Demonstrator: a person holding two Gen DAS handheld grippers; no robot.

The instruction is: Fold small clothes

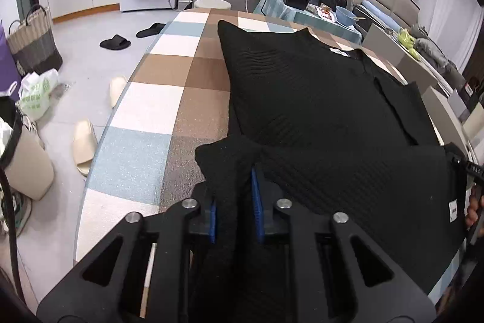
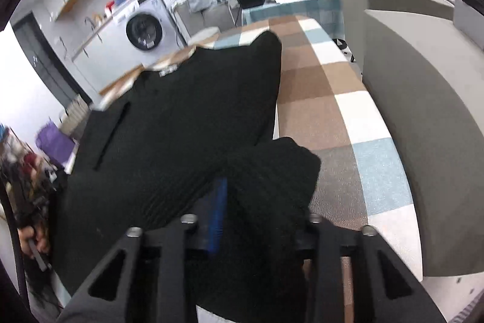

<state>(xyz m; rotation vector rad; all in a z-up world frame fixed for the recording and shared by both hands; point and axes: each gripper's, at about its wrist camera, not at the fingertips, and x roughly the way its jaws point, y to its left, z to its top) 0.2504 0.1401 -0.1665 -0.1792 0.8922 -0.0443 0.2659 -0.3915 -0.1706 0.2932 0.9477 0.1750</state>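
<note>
While you carried the near hem of the black ribbed garment (image 1: 317, 87) forward over its body, both hands needed to travel level with each other so the fold line ran straight across the checked tablecloth (image 1: 157, 111). On your left, the left gripper (image 1: 234, 196) stood narrow, its blue pads (image 1: 257, 202) pinching a bunched corner of the knit; cloth rose between the fingers and spilled out past their tips toward the left. To have done this step well, you wanted that corner laid down flat on the body of the garment rather than dropped in a lump, with the hem edge kept taut between the two grips.

Across the middle, the garment lay spread on the table, collar and label (image 1: 338, 52) at the far end, the lifted hem doubled over the near part.

On your right, the right gripper (image 2: 251, 202) was likewise narrow on the opposite corner. One blue pad (image 2: 219, 211) showed against the fabric; the other was buried under the fold, so the grip there looked firm, though motion blur left that uncertain. Cloth draped over the right finger and hung below the jaws.
</note>
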